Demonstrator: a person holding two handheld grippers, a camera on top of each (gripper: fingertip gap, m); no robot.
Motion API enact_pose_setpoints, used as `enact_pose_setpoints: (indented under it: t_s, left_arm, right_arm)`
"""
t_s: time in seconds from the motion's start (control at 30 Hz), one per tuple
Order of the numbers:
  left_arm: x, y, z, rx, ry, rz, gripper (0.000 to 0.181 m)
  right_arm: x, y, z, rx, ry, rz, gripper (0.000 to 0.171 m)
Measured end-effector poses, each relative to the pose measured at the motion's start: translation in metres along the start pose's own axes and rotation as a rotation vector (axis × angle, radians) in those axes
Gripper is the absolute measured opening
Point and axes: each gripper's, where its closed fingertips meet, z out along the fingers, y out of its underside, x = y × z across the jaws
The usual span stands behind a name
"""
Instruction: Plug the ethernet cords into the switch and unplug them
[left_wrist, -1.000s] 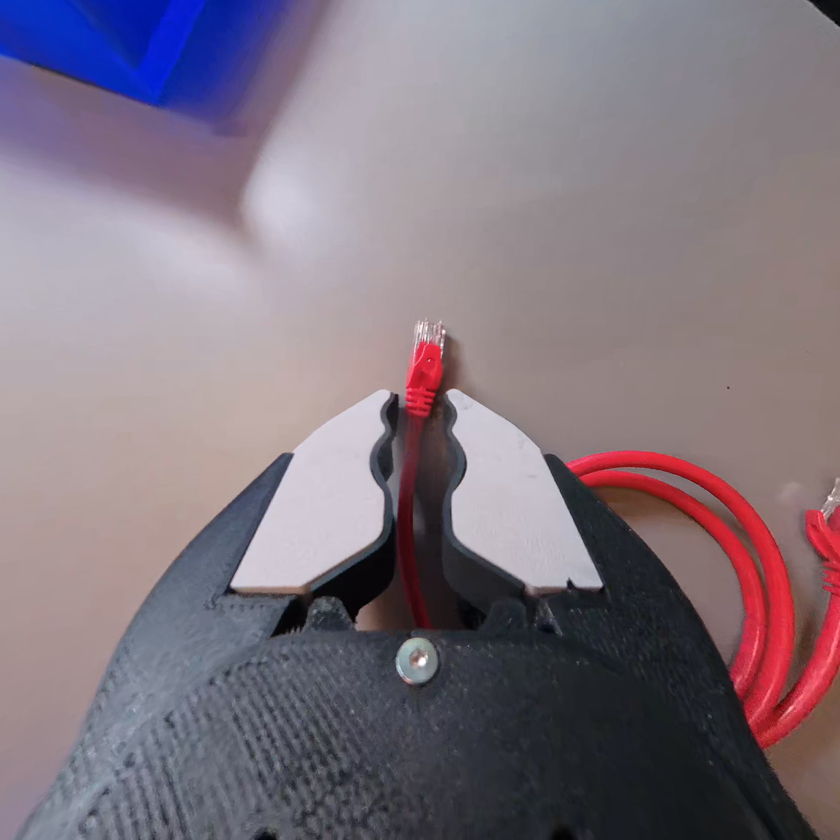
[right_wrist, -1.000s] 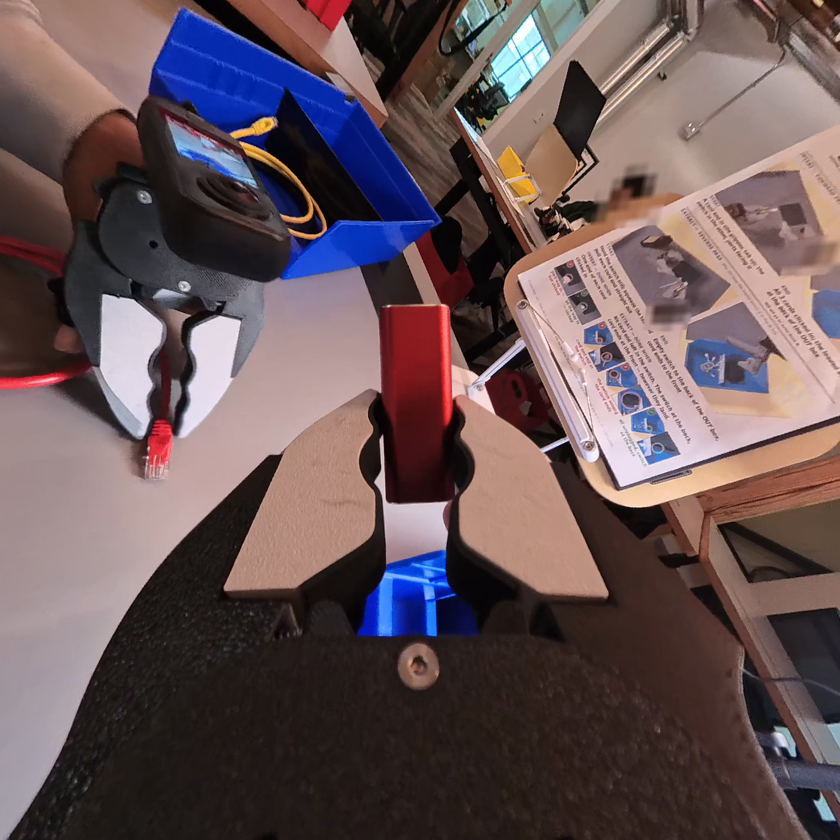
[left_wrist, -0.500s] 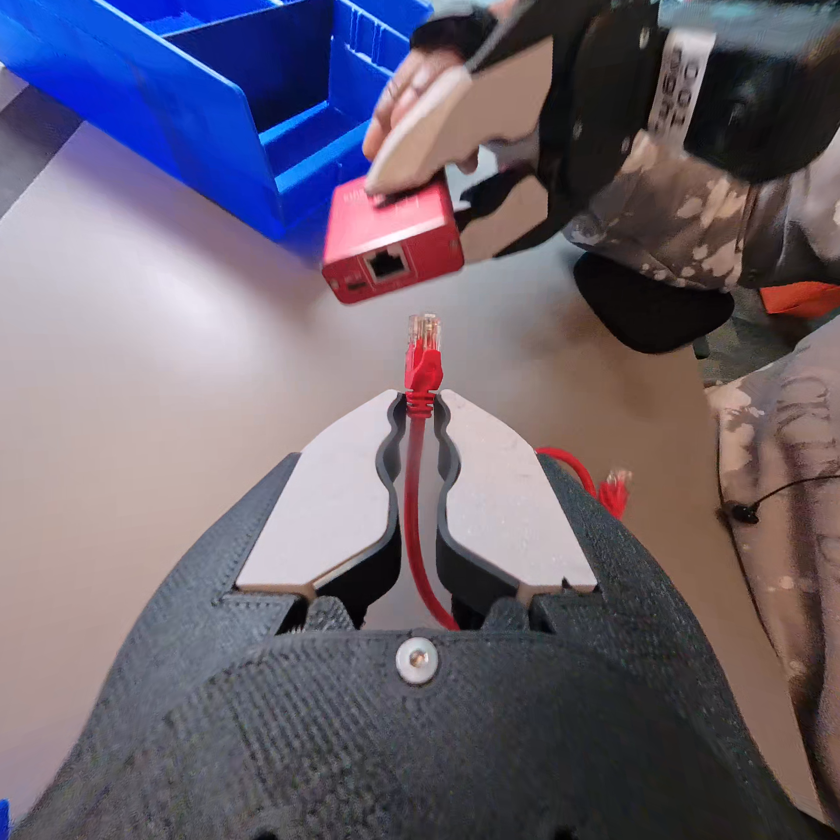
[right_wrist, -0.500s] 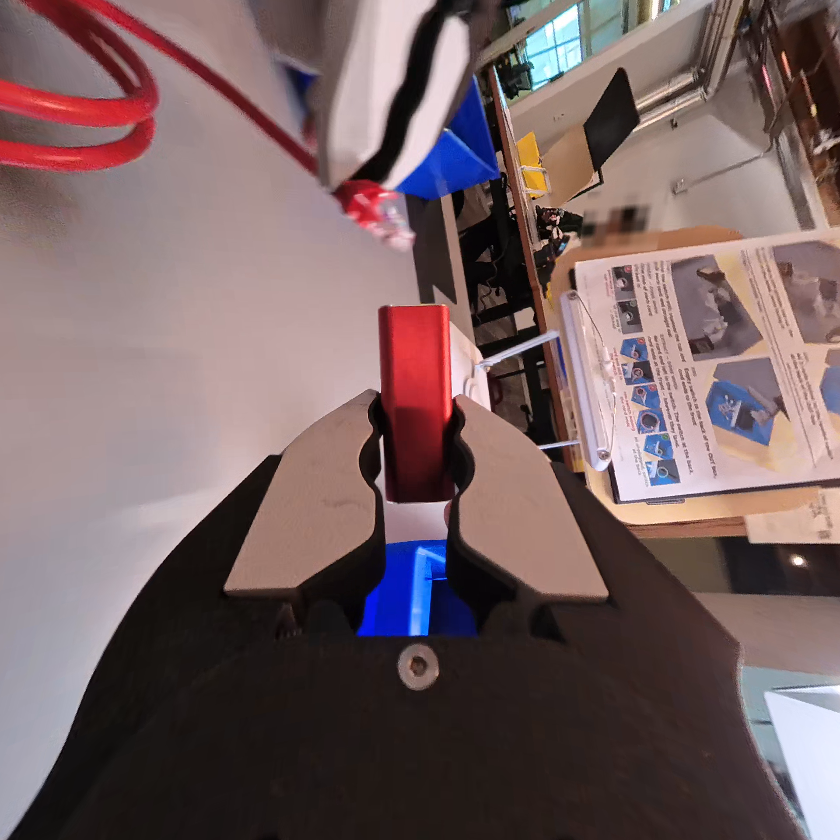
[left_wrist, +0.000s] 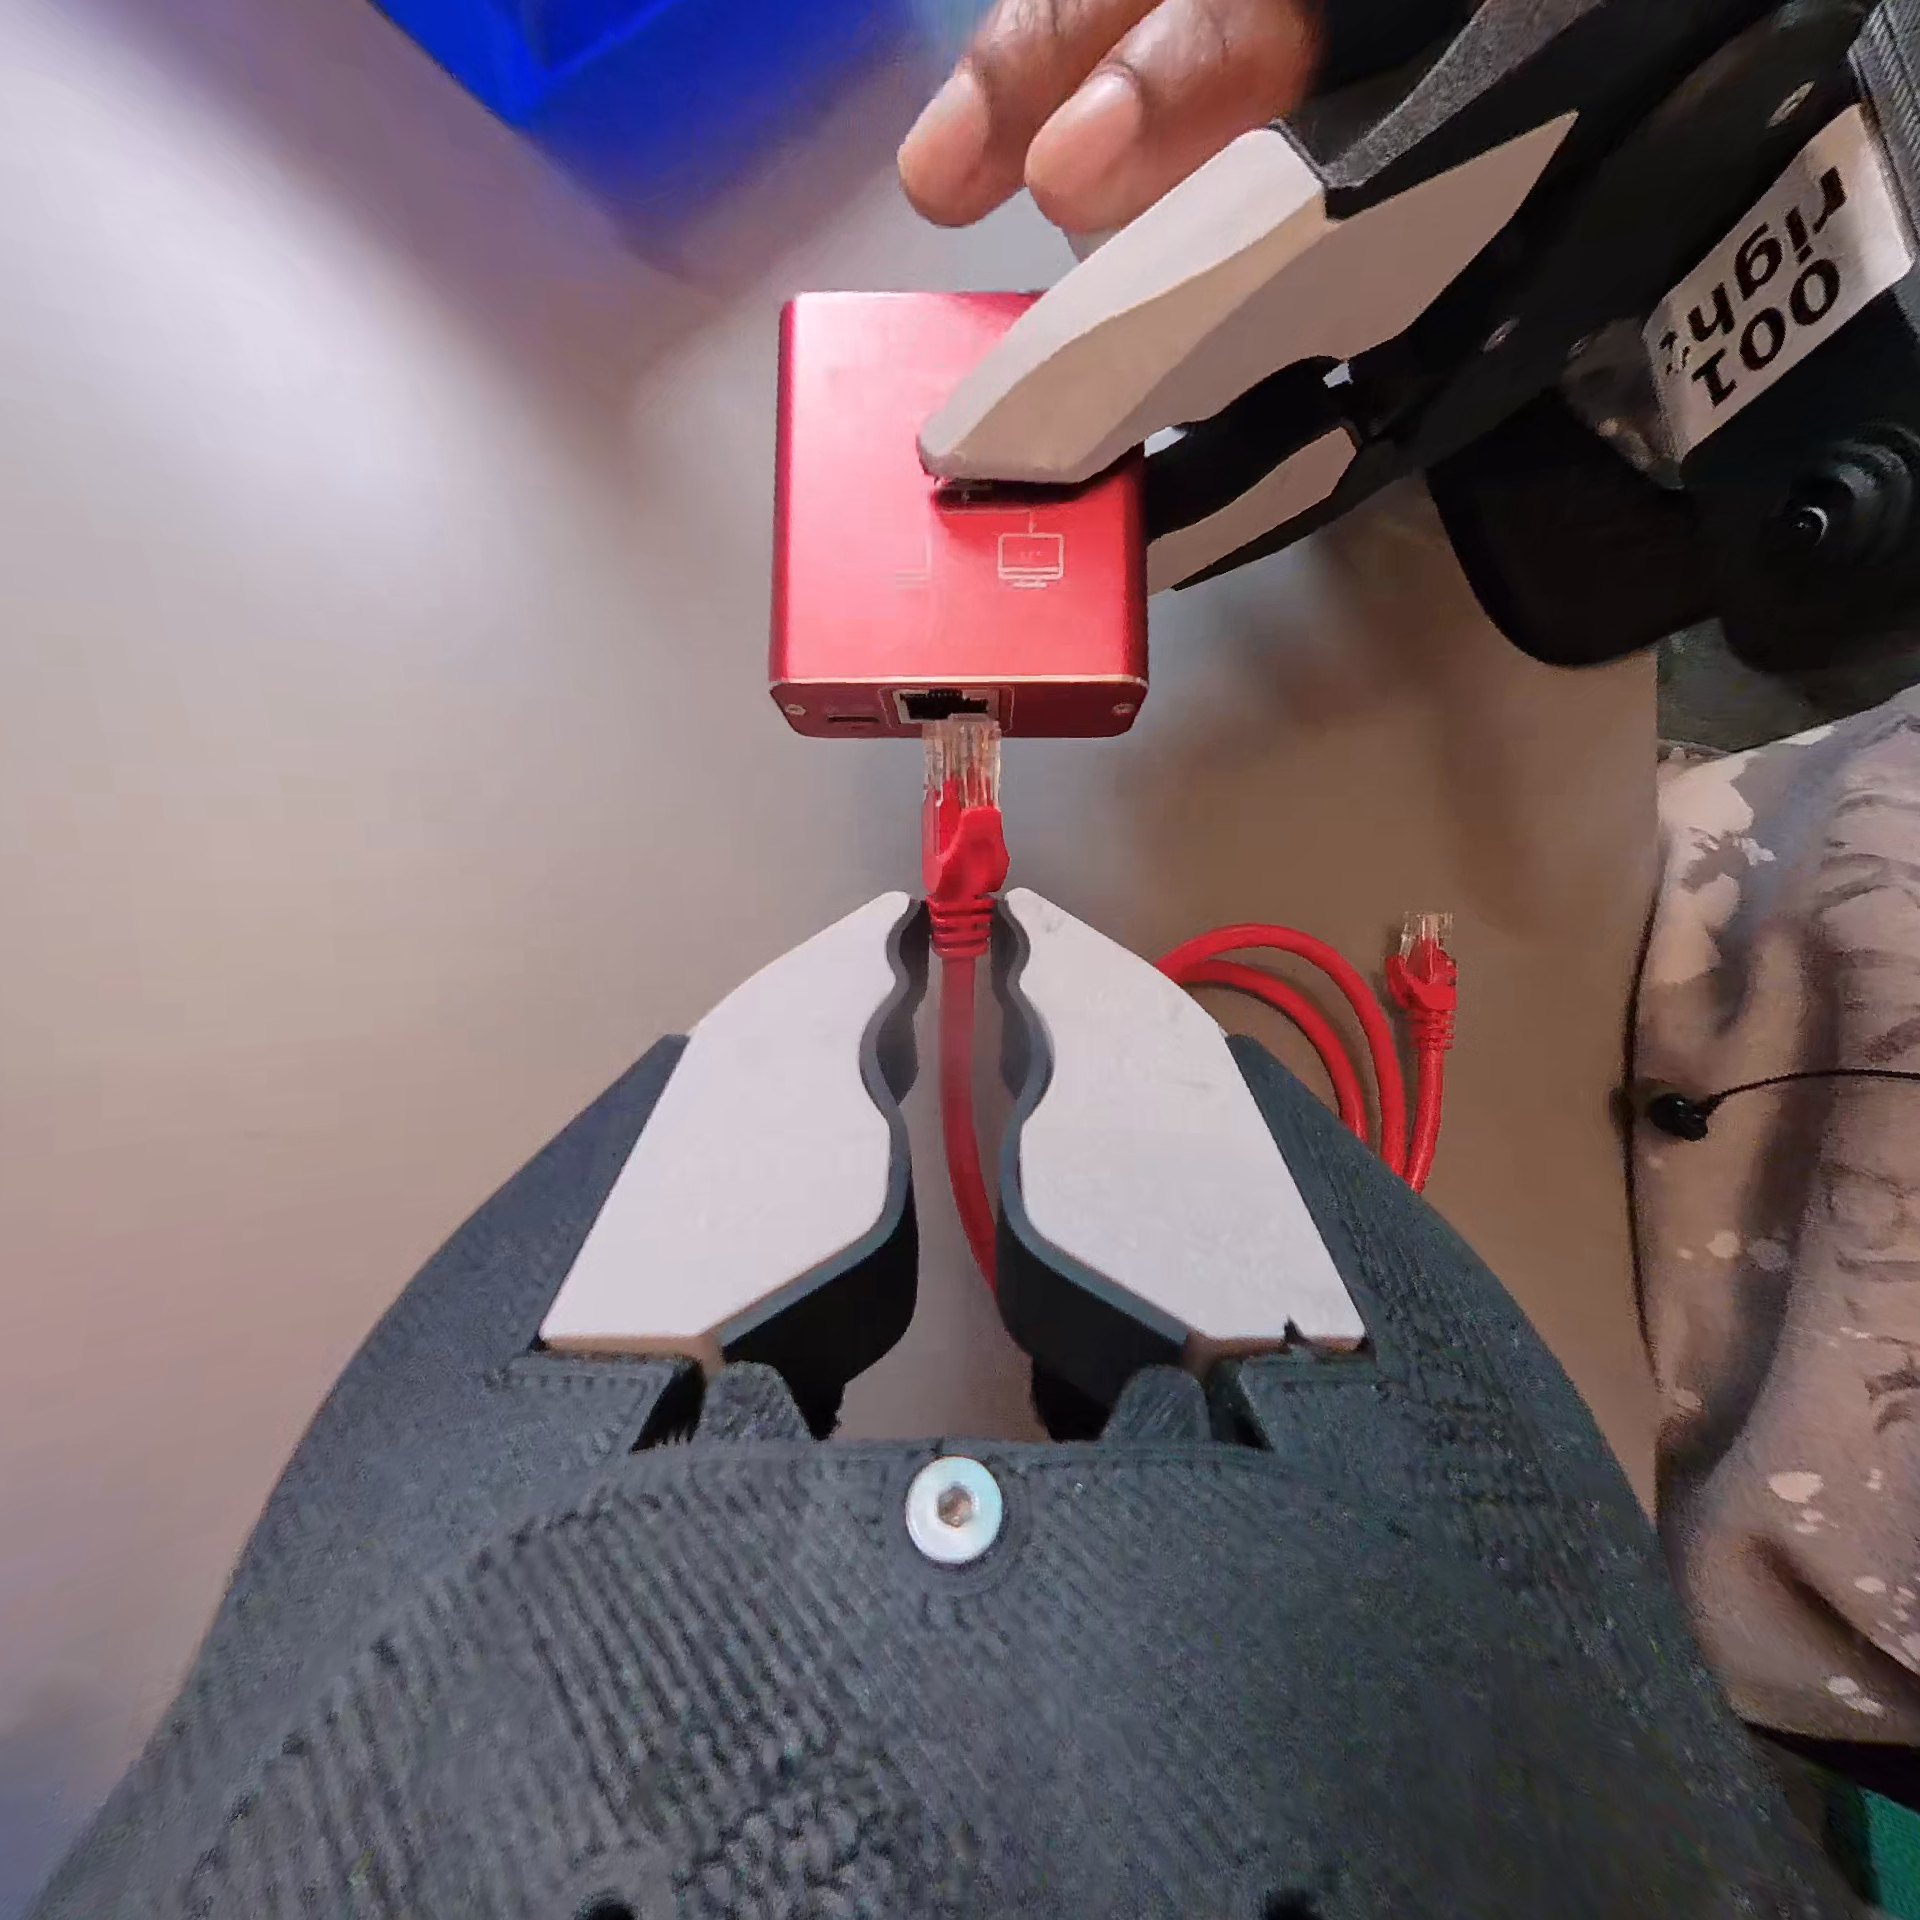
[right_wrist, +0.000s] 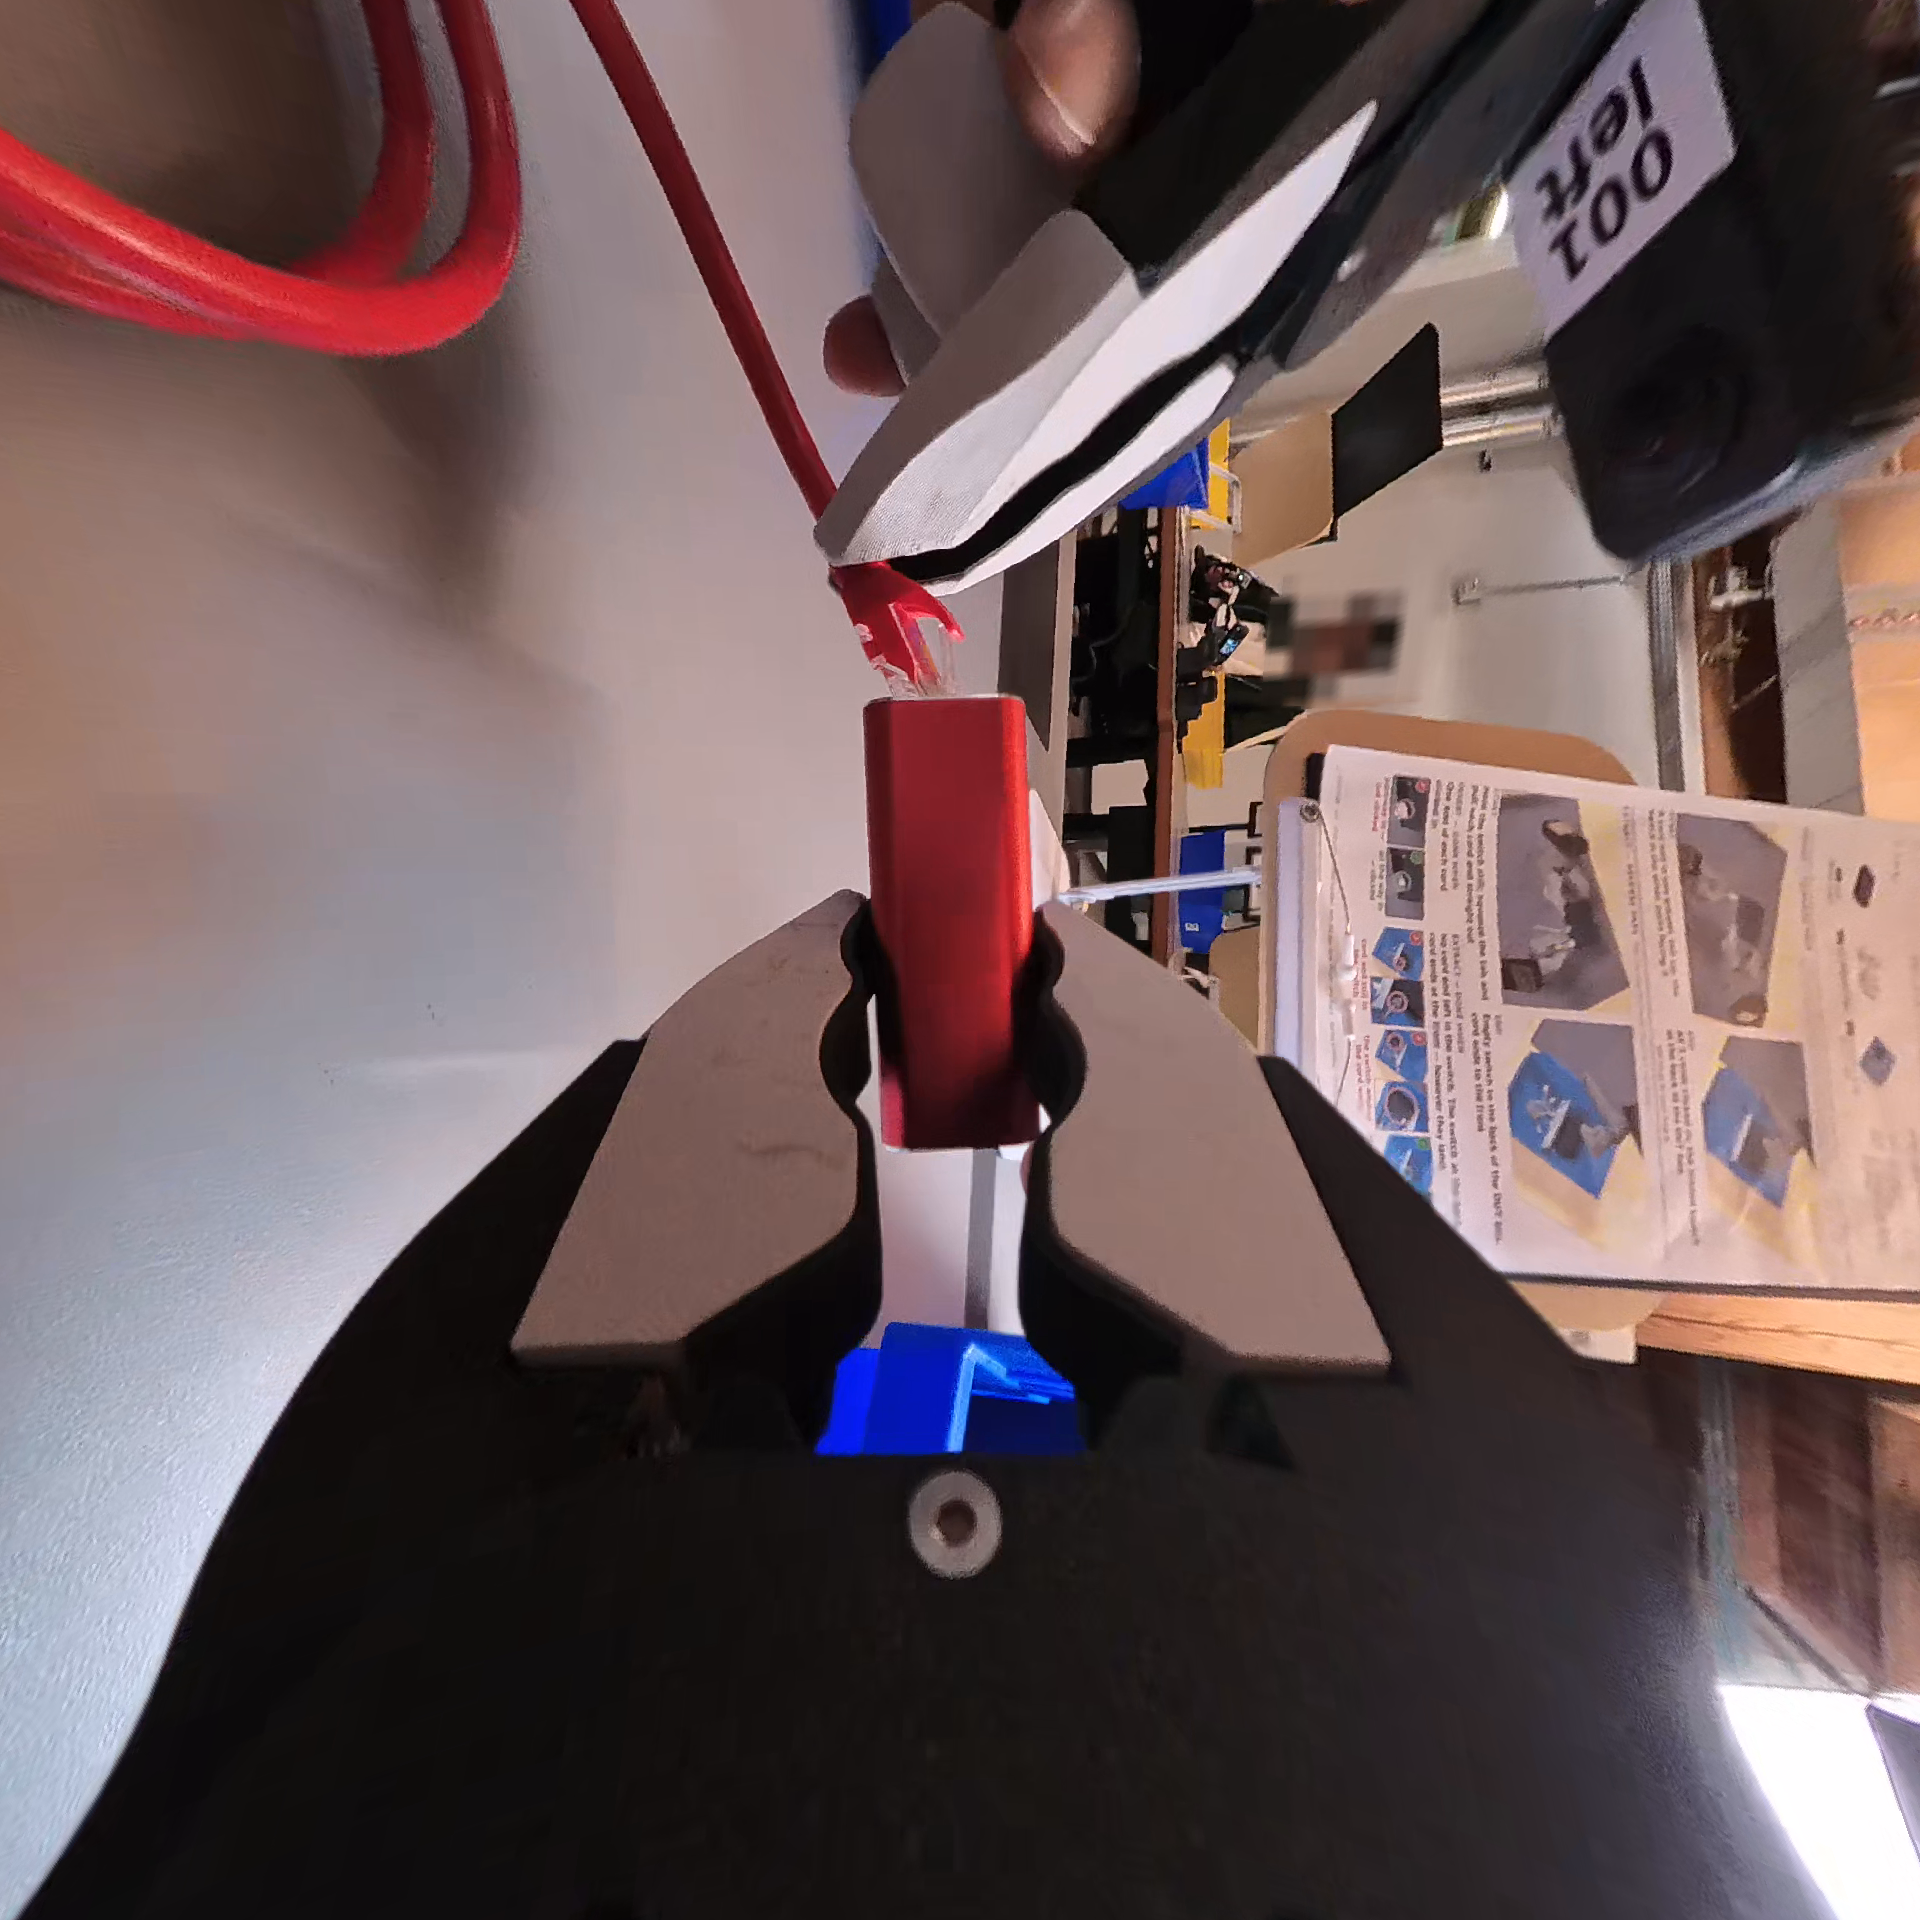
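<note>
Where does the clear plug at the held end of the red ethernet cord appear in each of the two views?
Left wrist view: the clear plug is at centre, just past the left gripper, its tip at the port of the red switch.
Right wrist view: the plug is above centre, at the top end of the switch.
Shared landmark: the red switch, held by the right gripper.
</note>
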Motion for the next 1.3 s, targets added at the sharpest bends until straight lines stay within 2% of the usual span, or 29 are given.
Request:
enact_pose_setpoints:
  t_s: [0.03,0.17,0.4,0.83,1.3]
  left_arm:
    - [0.001,0.003,0.000,-0.014,0.018,-0.005,0.012]
    - [0.005,0.018,0.002,-0.068,0.080,-0.024,0.012]
    - [0.004,0.025,0.002,-0.096,0.086,-0.026,0.012]
    - [0.003,0.010,-0.005,0.077,0.211,-0.103,0.011]
    - [0.019,0.001,-0.001,0.166,0.250,0.086,0.011]
  right_arm:
    - [-0.002,-0.003,0.000,0.002,-0.004,-0.024,0.026]
    - [-0.013,-0.013,0.002,0.013,-0.038,-0.097,0.026]
    - [-0.023,-0.017,0.004,0.022,-0.075,-0.104,0.026]
    - [-0.015,-0.025,0.001,0.057,-0.032,-0.007,0.026]
    - [-0.016,-0.031,-0.015,0.115,-0.117,0.055,0.026]
